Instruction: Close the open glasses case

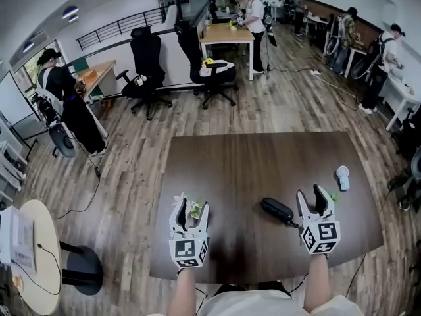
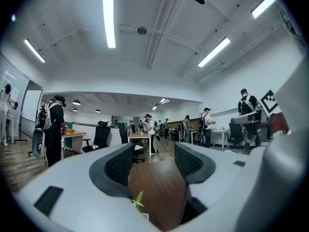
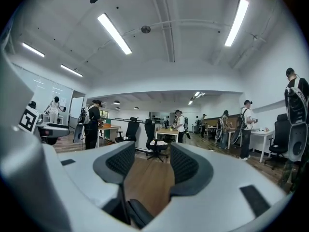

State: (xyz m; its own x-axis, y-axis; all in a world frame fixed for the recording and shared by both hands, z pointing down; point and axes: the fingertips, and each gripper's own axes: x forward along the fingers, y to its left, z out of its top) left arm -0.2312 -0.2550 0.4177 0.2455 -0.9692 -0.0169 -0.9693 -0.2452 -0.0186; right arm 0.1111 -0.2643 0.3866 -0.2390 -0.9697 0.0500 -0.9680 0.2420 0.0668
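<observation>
Left gripper point(image 1: 192, 209): fingers point(image 2: 118, 166) spread wide and released, grasping nothing; a leafy sprig point(image 1: 195, 209) stands on the desk point(image 1: 230, 170) low between them, clear of both pads. Right gripper point(image 1: 310, 193): fingers point(image 3: 186, 166) likewise well apart and empty, with only bare desk wood between the pads. Glasses case point(image 1: 277, 209): a dark, low oblong lying on the desk just left of the right gripper, its near end beside that gripper's left finger; whether its lid is fully down cannot be told. White object point(image 1: 342, 176): on the desk beyond the right gripper, apart from it. Head view alone shows the case whole, the white object and both grippers side by side at the desk's near edge. Left gripper view point(image 2: 153, 158) adds one green leaf point(image 2: 139, 200) at the bottom of the gap. Right gripper view point(image 3: 147, 161) shows a dark rounded shape point(image 3: 140, 215) at its lower edge, not identifiable.
</observation>
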